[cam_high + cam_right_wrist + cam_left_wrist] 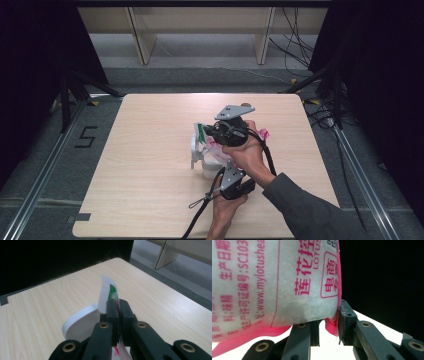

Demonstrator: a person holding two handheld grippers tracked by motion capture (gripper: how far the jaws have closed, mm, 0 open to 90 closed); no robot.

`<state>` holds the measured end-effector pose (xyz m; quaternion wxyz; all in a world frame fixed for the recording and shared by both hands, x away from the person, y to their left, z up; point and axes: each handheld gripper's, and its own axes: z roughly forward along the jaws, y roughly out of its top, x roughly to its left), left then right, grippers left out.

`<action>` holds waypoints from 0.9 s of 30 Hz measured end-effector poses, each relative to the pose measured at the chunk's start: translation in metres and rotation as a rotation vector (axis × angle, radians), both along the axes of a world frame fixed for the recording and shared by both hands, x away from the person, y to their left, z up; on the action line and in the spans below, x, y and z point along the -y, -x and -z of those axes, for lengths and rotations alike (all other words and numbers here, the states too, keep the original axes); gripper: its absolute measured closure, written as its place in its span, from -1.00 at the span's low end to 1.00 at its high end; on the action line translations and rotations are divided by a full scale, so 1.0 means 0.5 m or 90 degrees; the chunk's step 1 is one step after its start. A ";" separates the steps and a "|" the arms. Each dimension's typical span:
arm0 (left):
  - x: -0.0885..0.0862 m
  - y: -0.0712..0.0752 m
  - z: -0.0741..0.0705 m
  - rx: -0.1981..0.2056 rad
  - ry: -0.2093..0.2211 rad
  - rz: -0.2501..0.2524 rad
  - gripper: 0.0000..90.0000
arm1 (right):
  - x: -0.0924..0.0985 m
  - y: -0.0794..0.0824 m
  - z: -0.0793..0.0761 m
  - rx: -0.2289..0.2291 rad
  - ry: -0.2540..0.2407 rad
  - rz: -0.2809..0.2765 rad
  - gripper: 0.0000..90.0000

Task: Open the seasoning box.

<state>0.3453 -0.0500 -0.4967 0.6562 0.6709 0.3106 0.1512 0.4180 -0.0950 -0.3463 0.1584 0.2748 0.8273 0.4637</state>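
The white-and-pink bag of seasoning granules sits upright near the middle of the table, held from two sides. Its lower pink seam is caught between the jaws of the left tool, which pinch the corner from below — the printed face of the bag looms right over them. Up top, the right tool has its jaws pressed together on the bag's upper edge, a white flap with a green mark sticking up past them. A white container stands just beside the bag, its curved rim showing under the right tool. I'd judge the bag is being steadied for opening or pouring — the next move calls for keeping the bottom grip firm while the top edge is pulled or tipped toward the container.
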 end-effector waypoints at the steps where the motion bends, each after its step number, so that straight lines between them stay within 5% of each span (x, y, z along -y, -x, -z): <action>1: -0.001 -0.001 0.000 0.002 0.000 0.001 0.64 | -0.001 0.003 0.000 -0.005 -0.014 0.015 0.99; 7: 0.000 -0.001 0.000 -0.003 0.004 0.001 0.64 | 0.000 -0.002 0.001 0.013 0.009 0.003 0.98; 24: -0.004 0.002 -0.002 -0.005 -0.007 0.001 0.64 | 0.000 0.003 0.000 -0.008 -0.008 0.009 0.98; 27: -0.003 0.001 -0.002 -0.004 -0.009 0.002 0.64 | 0.002 0.001 -0.002 0.006 0.004 0.008 0.98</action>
